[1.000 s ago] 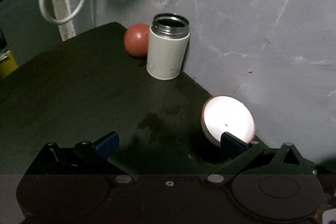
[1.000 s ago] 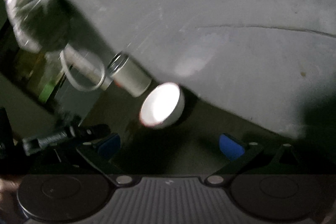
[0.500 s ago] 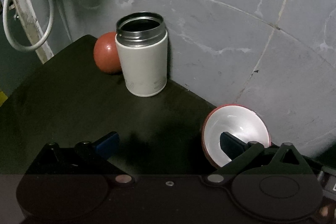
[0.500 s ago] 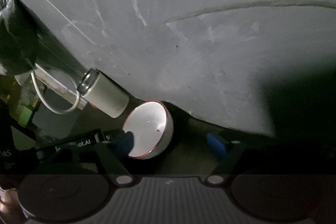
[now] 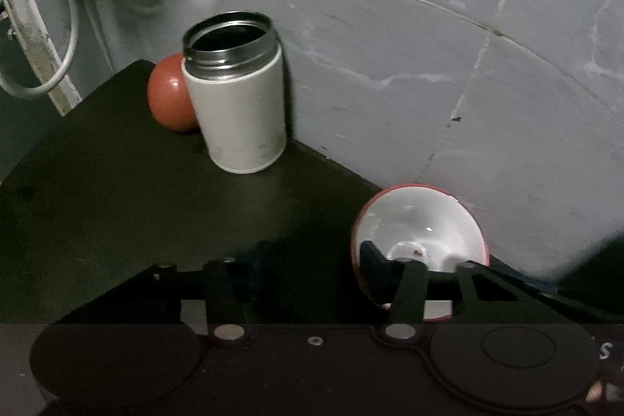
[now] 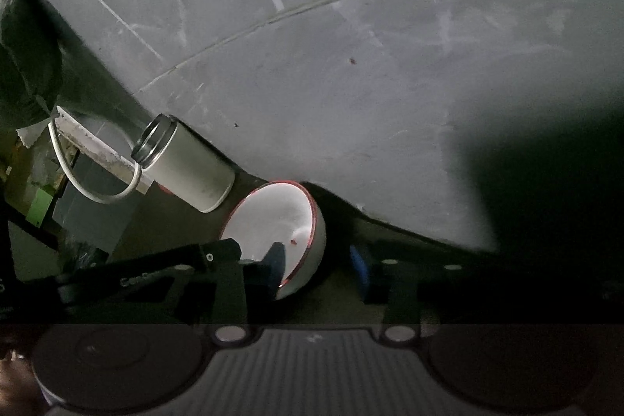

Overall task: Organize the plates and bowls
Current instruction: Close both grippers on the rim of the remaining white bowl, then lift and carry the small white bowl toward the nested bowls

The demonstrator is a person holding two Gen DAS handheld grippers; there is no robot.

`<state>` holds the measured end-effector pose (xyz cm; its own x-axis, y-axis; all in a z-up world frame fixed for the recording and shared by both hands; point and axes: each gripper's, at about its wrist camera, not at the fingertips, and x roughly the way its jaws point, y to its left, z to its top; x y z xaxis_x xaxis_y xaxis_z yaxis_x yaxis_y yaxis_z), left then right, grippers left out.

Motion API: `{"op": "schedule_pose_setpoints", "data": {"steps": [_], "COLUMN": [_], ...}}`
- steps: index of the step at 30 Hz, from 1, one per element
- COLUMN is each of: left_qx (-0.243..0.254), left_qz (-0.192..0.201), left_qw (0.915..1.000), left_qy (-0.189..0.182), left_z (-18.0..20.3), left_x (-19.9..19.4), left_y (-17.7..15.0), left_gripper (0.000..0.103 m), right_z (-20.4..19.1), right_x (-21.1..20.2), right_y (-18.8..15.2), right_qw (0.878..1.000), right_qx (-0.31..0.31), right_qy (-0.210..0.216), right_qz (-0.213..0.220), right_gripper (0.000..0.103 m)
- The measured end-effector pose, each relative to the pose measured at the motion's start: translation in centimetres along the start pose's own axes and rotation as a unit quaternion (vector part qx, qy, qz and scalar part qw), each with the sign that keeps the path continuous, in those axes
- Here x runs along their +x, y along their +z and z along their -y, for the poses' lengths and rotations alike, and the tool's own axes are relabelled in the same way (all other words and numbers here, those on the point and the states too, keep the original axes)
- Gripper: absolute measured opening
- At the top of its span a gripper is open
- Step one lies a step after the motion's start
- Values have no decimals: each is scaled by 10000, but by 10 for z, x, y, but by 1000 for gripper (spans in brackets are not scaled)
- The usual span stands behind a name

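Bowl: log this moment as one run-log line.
bowl: on dark table, by wall | left gripper: closing, one finger inside bowl | right gripper: closing, straddling bowl wall | flask: upright, open

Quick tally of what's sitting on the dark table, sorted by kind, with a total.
Bowls: 1, the white bowl with a red rim
Open metal-mouthed white canisters: 1, the white canister
Round red things: 1, the red round object, half hidden behind the canister, so whether it is a bowl is unclear
Plates: 0 in view
Total: 3
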<state>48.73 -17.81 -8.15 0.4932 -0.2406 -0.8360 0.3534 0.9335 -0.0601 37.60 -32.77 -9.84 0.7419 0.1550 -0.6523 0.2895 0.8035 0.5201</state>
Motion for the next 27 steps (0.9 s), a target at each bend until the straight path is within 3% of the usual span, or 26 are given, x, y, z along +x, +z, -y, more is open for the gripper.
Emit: {"op": "schedule_pose_setpoints", "data": {"steps": [7,19,27], "left_qx": [-26,-183,-396], "left_qz": [-133,-177,19], "left_qw": [9992,9989,9984], "left_qy": [-378,-405,-406], "left_z": [7,7,1], "left_x": [1,-2,-20], "left_y": [0,-2,-9], "left_gripper": [10,7,7], "right_z": [-3,-1,1], "right_x": [3,5,-2], "right_y": [1,0,2], "right_qw": [10000,9998,9994], "right_qx": [-20,-63,-159], "right_qy": [93,204,313], "right_qz": [-13,29,-51], "right_gripper": [22,19,18]}}
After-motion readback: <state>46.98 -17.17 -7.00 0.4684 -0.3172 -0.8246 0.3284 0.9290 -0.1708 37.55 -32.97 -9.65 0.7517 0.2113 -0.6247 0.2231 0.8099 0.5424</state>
